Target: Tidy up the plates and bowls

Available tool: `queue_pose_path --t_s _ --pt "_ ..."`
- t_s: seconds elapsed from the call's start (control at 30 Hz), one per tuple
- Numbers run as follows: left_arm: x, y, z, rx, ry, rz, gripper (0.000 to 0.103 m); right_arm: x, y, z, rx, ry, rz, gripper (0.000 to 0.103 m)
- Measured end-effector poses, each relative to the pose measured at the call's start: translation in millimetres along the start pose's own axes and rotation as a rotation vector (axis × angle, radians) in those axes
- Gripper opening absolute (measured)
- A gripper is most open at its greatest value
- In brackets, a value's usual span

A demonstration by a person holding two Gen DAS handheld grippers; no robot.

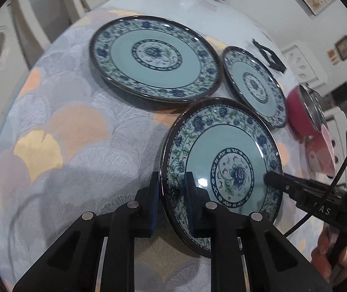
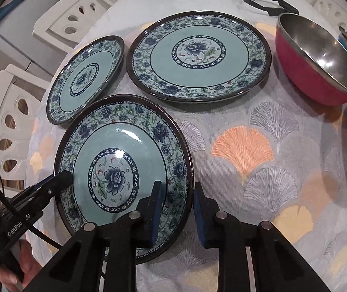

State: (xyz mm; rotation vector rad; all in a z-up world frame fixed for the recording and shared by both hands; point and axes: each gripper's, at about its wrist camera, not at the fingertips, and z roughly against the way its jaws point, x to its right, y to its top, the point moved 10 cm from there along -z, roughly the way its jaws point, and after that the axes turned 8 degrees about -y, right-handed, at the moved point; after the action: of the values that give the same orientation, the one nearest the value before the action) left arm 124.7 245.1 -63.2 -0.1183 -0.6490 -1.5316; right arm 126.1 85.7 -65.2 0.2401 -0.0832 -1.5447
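On the fan-patterned cloth surface [image 2: 258, 150], a glossy teal round plate with blue floral border [image 2: 124, 170] is pinched at opposite rims: by the left hand-held gripper [image 1: 173, 199] on one side, the right hand-held gripper [image 2: 178, 209] on the other. Two matching plates lie just beyond it.

The near plate [image 2: 124, 170] sits between both grippers, its rims pinched, so that spot is taken; the big plate [image 2: 199, 56] and small plate [image 2: 85, 77] crowd just behind it, nearly rim to rim; the red bowl [image 2: 316, 65] blocks the far right; open cloth [image 2: 258, 170] lies right of the near plate, and more to its left [image 1: 76, 146].
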Motion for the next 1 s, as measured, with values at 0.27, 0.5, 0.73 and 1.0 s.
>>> queue_pose_path --t_s 0.27,0.5,0.73,1.0 --pt "19 11 35 0.088 0.003 -0.068 0.018 -12 10 43 0.129 -0.023 0.086 0.026" --pt "28 8 105 0.213 0.040 -0.080 0.018 -38 -5 105 0.230 0.022 0.152 0.026" --pt "16 -26 154 0.275 0.066 -0.013 0.020 -80 -47 152 0.313 0.037 0.277 0.028" --pt "-12 -97 119 0.175 0.116 0.085 0.020 -71 -123 100 0.152 0.077 0.291 0.028"
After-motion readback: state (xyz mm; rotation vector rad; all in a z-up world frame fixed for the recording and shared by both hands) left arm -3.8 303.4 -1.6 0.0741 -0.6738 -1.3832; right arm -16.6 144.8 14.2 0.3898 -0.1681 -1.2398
